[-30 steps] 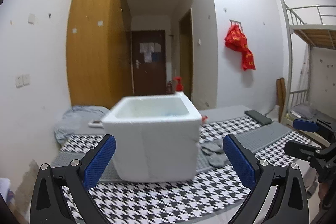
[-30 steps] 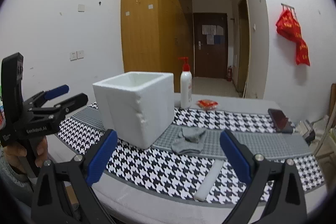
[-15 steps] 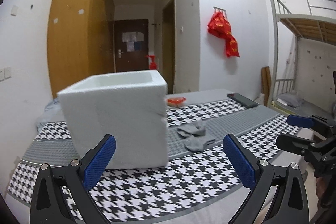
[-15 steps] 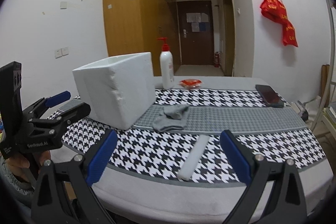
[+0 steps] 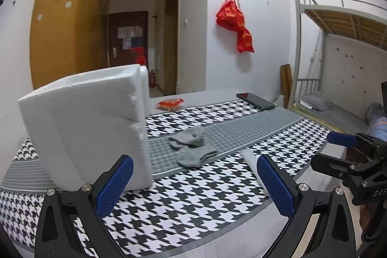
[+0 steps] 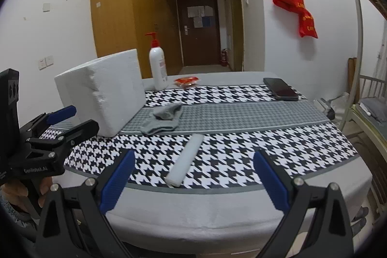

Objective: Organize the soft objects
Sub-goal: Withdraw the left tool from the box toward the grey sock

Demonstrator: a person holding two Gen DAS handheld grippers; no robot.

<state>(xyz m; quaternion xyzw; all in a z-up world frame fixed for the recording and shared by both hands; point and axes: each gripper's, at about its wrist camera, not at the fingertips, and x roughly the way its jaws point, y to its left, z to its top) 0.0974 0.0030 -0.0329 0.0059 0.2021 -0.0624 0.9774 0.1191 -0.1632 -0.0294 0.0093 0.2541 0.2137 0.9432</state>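
Both tongs (image 5: 193,183) (image 6: 191,180) gape empty; grey socks (image 6: 164,119) lie crumpled beside the foam box (image 6: 101,93).

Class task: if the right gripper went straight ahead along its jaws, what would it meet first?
Most likely the white rolled cloth on the black-and-white houndstooth table cover, centred between the open jaws of the right gripper. The grey socks lie beyond; depth is uncertain.
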